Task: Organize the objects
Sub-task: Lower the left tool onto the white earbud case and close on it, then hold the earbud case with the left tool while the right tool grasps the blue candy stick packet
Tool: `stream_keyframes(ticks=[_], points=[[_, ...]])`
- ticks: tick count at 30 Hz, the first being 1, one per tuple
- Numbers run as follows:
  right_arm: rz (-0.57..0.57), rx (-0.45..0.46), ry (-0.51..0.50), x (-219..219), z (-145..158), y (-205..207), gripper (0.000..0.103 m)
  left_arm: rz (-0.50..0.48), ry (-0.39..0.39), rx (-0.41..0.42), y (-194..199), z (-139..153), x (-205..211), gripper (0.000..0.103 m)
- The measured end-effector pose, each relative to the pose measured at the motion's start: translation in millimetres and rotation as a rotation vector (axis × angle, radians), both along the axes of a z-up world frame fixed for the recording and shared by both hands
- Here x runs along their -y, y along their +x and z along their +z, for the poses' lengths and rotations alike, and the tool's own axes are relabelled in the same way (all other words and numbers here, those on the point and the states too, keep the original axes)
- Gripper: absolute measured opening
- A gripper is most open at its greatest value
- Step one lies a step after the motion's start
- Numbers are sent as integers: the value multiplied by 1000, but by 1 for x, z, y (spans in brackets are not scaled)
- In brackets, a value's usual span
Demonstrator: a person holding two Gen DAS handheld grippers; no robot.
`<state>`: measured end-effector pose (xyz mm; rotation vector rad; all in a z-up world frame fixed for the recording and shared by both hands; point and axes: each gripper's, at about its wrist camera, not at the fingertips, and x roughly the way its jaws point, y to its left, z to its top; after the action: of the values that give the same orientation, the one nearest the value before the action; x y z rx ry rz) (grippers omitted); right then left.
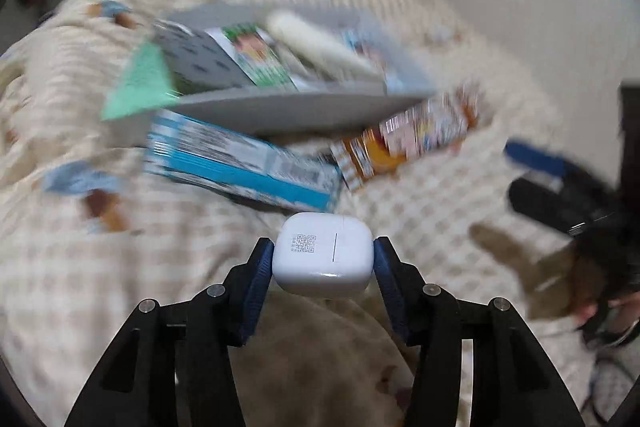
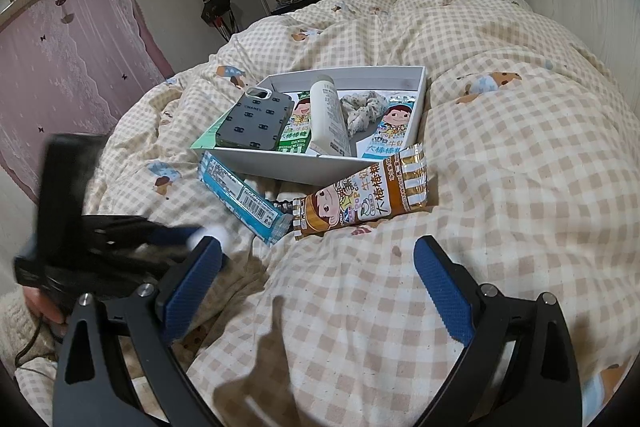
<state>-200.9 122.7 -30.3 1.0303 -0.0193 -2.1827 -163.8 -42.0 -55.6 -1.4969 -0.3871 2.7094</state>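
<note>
While my left claw [image 1: 323, 259] has this little white earbud case [image 1: 323, 254] pinched between its blue pads, the job is pretty simple: get it over to the white box [image 2: 320, 169] sitting on the checked quilt [image 2: 500, 147] and set it down inside. The case sits squarely in the grip, QR sticker facing the camera, held clear above the bedding just in front of the blue snack pack [image 1: 244, 159].

Tips for doing this bit well, as I see it: the case is smooth and rounded, so I'd keep the squeeze steady and not tilt it much, or it could squirt out sideways. The left view is really blurry right now, so I'd slow down before lining up with the box.

The box is already crowded: phone in a grey case [image 2: 256, 121], white tube [image 2: 329, 115], a scrunchie [image 2: 362, 111] and a couple of candy packs. I'd probably aim for the free corner at the far right, come in from above over the near wall, and only let go once the case is low.

My right claw [image 2: 318, 279] is spread wide with nothing in it, hovering over the quilt near the brown candy wrapper [image 2: 360, 195], which lies outside the box, as does the blue pack.
</note>
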Motion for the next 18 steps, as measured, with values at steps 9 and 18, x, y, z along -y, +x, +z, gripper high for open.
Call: stream_keyframes(ticks=[9,18], points=[[1,4,2,0,-1,-1,97,152,-74,-234,91,38,14,50],[0,9,16,3,-2,-1,98,151,21,-153,85,26,30,50]])
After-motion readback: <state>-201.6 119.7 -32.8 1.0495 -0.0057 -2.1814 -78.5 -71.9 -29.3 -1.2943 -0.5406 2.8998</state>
